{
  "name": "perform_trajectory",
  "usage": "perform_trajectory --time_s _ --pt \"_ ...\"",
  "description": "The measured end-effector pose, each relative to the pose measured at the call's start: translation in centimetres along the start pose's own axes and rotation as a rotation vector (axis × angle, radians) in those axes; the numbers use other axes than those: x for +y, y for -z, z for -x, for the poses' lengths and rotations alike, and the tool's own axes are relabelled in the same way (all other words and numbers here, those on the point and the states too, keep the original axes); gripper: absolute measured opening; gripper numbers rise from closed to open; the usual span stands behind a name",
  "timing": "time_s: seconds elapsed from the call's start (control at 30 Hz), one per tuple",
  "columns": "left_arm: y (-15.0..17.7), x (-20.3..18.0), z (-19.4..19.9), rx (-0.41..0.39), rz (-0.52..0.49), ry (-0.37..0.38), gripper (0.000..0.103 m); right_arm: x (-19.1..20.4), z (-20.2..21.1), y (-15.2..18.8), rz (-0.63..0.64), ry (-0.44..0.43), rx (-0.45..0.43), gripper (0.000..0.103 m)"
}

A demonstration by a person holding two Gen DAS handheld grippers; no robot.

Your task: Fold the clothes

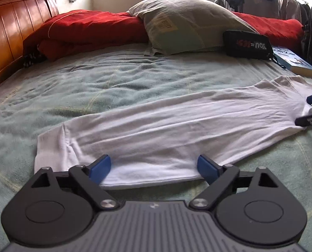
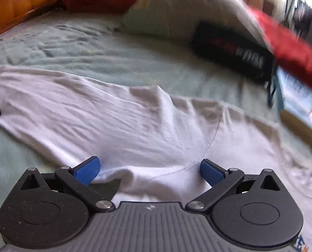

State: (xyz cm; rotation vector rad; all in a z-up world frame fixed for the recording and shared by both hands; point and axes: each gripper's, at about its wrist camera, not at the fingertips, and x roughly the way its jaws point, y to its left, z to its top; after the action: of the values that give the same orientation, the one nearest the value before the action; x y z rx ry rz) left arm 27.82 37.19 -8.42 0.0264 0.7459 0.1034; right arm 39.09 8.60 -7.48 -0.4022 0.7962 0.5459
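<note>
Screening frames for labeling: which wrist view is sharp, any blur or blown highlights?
Left wrist view: sharp on the white shirt and left tongs; windows at top blown out; fisheye bends the headboard. Right wrist view: motion-blurred throughout, worst on the pillow and black pouch; right tongs stay crisp.

A home bedroom. A bed (image 1: 113,79) with a rumpled pale green cover fills the view. A wooden headboard (image 1: 11,27) stands at ten o'clock, a pillow (image 1: 189,25) and red duvet (image 1: 88,29) at twelve, and clothes hanging on a rail (image 1: 288,2) by bright windows at two.
</note>
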Motion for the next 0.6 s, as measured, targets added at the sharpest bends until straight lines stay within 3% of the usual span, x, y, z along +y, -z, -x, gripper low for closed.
perform_trajectory --time_s 0.13,0.23,0.37,0.47,0.6 --pt "-0.8 -0.3 0.8 -0.012 -0.014 -0.015 0.091 -1.6 2.7 -0.7 -0.031 -0.028 -0.036 0.103" --pt "-1.1 -0.3 1.3 -0.036 -0.022 -0.027 0.091 -3.6 5.1 -0.3 -0.076 0.053 -0.071 0.103" --pt "-1.0 0.1 0.9 -0.009 0.006 -0.04 0.091 -5.2 4.6 1.7 -0.127 0.117 0.015 0.103" --pt "-0.9 0.4 0.3 0.021 0.032 -0.046 0.092 -4.1 2.8 2.9 -0.124 0.083 0.076 0.103" --pt "-1.1 0.4 0.4 0.061 0.049 -0.069 0.092 -0.8 3.1 2.7 -0.063 -0.004 0.045 0.103"
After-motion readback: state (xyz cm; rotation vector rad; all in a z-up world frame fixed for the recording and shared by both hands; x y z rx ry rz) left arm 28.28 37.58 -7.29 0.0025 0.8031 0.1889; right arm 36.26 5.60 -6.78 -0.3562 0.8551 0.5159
